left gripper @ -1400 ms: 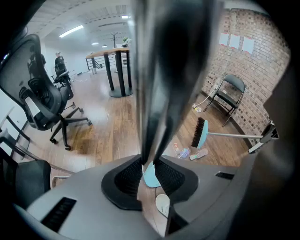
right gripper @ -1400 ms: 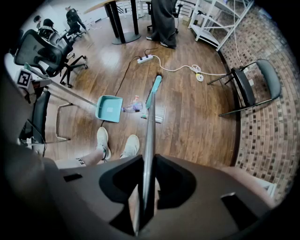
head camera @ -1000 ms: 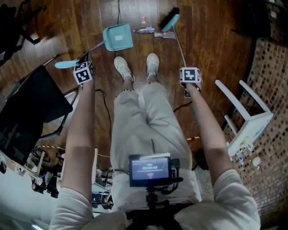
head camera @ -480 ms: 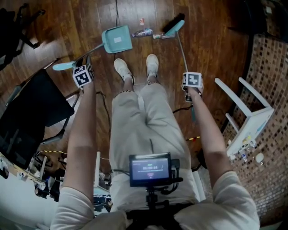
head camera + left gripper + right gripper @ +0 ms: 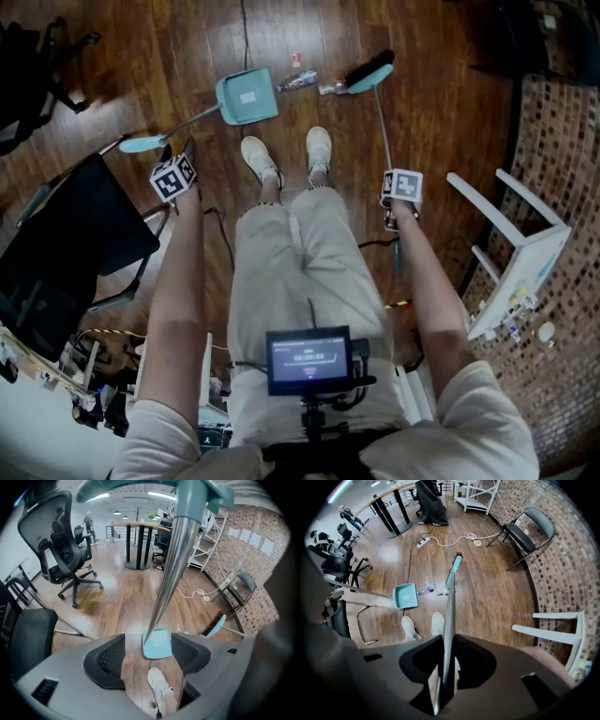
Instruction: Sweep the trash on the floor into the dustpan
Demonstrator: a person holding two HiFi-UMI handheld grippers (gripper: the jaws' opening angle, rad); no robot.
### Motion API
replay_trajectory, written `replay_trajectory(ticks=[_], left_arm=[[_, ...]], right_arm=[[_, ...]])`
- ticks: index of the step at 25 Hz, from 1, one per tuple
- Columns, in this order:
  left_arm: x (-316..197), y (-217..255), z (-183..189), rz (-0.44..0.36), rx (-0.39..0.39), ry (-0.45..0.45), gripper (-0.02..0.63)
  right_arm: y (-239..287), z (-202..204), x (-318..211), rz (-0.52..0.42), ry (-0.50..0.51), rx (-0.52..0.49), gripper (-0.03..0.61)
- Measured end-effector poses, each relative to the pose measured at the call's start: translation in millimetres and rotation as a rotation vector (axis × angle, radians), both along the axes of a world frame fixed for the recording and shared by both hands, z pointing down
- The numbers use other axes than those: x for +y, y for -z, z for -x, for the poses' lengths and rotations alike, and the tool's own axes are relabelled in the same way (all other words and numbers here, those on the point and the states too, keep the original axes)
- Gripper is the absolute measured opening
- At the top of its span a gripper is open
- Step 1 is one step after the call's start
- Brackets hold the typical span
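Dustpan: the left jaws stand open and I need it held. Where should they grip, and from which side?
Take the slim metal pole just below its teal end grip, from above, jaws across it: it slants up from the pan toward the left gripper, whose jaws have just been opening and press nothing.

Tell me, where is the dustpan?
Head view: the dustpan lies on the wood floor, upper left of centre, just ahead of the left shoe.
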State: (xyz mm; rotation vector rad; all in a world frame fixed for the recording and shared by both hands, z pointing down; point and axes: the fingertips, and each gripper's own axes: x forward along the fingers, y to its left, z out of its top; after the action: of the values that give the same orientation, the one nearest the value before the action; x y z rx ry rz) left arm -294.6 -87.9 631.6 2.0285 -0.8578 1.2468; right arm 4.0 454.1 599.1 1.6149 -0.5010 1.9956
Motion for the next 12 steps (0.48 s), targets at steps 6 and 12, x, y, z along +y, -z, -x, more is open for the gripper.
replay_trajectory(ticks=[6, 12], left_arm=[[51.2, 53.7, 42.9, 0.051, 0.030, -0.070, 0.321], [91.7, 145.6, 100.6, 0.081, 0.056, -0.232, 0.321]], right_arm=[[32.3, 43.5, 5.9, -0.059, -0.068, 0.010, 0.109], [84.6, 75.9, 43.9, -0.042, 0.033, 0.032, 0.109]])
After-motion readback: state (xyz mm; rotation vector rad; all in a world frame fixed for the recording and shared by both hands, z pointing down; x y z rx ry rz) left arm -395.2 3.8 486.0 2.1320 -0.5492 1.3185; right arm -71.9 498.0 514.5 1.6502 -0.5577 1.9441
